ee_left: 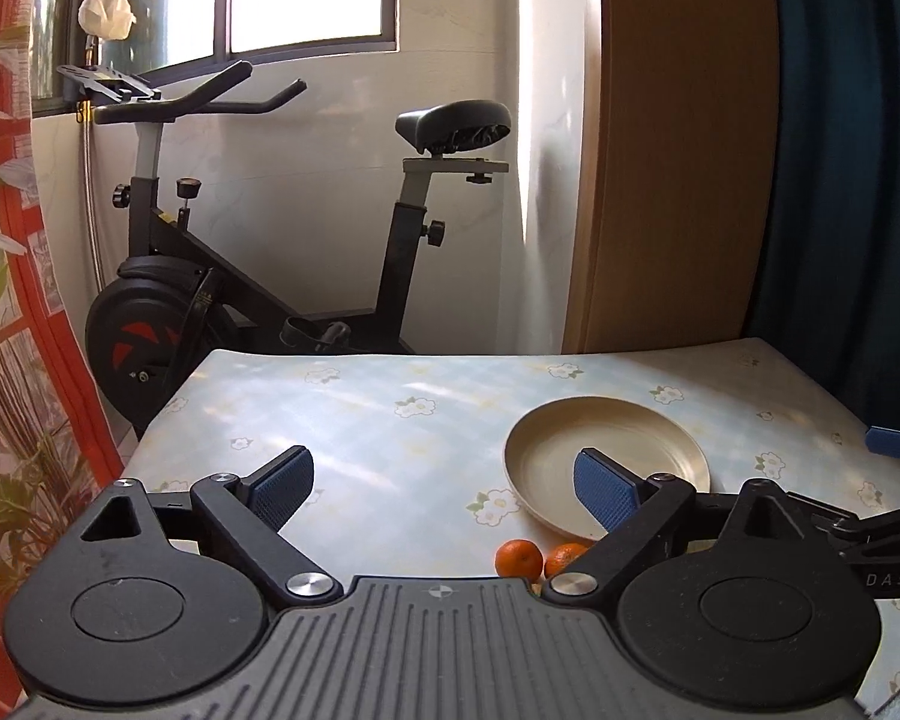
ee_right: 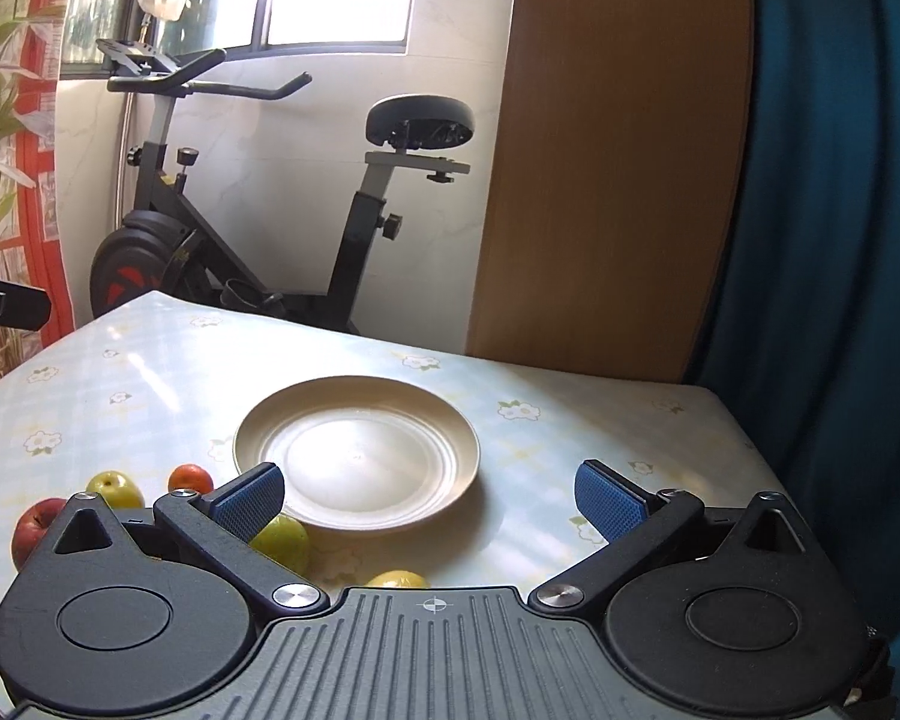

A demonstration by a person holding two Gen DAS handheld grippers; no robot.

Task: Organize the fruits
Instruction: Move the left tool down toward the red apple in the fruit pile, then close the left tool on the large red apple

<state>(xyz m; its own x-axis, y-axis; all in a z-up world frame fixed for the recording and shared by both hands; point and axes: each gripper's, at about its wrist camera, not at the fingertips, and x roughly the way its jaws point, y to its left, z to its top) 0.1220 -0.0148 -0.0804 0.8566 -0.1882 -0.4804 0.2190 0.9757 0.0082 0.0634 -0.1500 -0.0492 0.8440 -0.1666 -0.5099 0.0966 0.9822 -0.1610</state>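
Cream-coloured and shallow, the plate (ee_right: 357, 456) sits on the flowered tablecloth (ee_right: 150, 372) with nothing in it. The fruit lies on the cloth beside its near-left rim: a red apple (ee_right: 33, 525), a yellow-green apple (ee_right: 114, 489), an orange (ee_right: 191, 478), and a green fruit (ee_right: 285, 543) just beside the rim, half covered by a blue pad (ee_right: 246, 501). A yellow fruit (ee_right: 397, 579) shows only its top above the gripper body, so its kind is hard to tell, perhaps a lemon. The right gripper (ee_right: 429, 504) stands wide, holding nothing. In the left wrist view the left gripper (ee_left: 444, 495) is also spread wide and empty, with two oranges (ee_left: 519, 558) partly hidden behind its linkage.
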